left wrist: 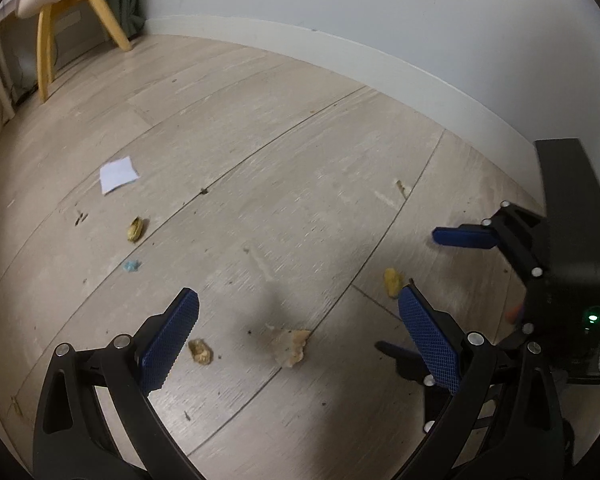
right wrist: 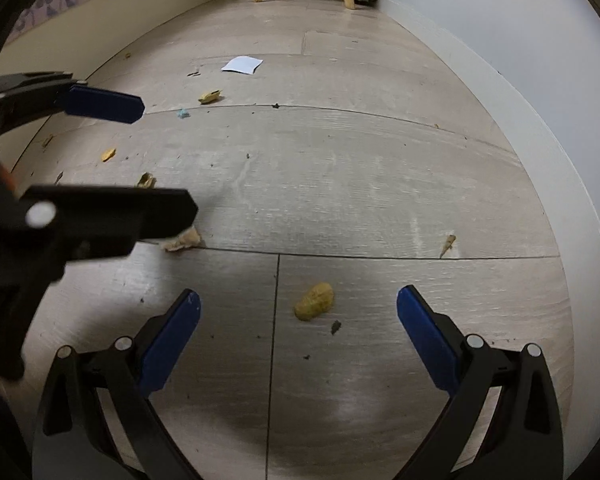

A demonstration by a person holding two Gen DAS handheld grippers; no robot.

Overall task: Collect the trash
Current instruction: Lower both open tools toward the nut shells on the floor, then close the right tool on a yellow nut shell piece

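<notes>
Scraps of trash lie on a pale wood floor. In the left wrist view my left gripper [left wrist: 298,320] is open and empty; a tan crumpled scrap [left wrist: 290,346] lies on the floor between its fingers, and a small yellow-brown scrap [left wrist: 200,351] lies by the left fingertip. My right gripper [left wrist: 416,292] shows at the right, open. In the right wrist view my right gripper [right wrist: 298,304] is open and empty above a yellow lump [right wrist: 314,301]. The left gripper [right wrist: 156,160] shows at the left, partly hiding the tan scrap [right wrist: 182,239].
A white paper square [left wrist: 118,174], a yellow scrap [left wrist: 136,229] and a blue bit [left wrist: 131,266] lie further off. The paper also shows in the right view [right wrist: 242,65]. A white baseboard [left wrist: 380,76] and wall run along the right. A chair with yellow legs [left wrist: 44,60] stands far left.
</notes>
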